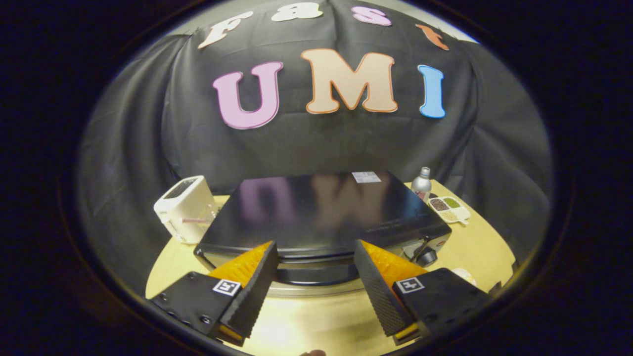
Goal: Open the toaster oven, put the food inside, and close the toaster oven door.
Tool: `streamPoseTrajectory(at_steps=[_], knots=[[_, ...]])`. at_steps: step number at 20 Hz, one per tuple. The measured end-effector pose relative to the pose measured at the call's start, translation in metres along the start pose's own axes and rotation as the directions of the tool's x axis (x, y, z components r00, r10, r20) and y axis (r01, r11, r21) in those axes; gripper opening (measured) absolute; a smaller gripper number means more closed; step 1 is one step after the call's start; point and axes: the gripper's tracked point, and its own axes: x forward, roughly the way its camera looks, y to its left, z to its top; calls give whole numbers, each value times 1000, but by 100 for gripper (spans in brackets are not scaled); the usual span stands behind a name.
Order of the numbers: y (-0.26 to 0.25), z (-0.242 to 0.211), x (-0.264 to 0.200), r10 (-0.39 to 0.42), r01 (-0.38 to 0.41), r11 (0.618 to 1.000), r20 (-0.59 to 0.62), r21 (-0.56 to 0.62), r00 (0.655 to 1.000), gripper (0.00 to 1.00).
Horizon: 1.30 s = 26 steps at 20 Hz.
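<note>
Toaster [185, 207], white and off to the left on the round worktop [487, 242], is no part of our job; we pass to the black toaster oven [321, 212] at the middle, its door shut. We judge the opening step is in hand, nothing yet gripped. Our claw [314, 282] hangs released, fingers [252, 291] wide apart and empty, the oven's front edge and handle just ahead, between the tips. Next we should lower onto the handle (partly hidden below the lid), clench, then pull. Right of the oven stand a silver bottle [421, 184] and a sectioned dish [450, 208].
</note>
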Motion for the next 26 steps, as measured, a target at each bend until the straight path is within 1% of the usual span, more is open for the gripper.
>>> streamPoseTrajectory(at_steps=[6, 12, 21, 26], knots=[[-2, -7, -11, 6, -6, 1000, -32, 5, 999, 97], [-8, -25, -35, 1, 0, 1000, -117, 9, 993, 97], [-15, -59, -62, -11, 12, 1000, -246, 4, 969, 97], [-20, -85, -77, -19, 15, 1000, -329, -15, 944, 97]])
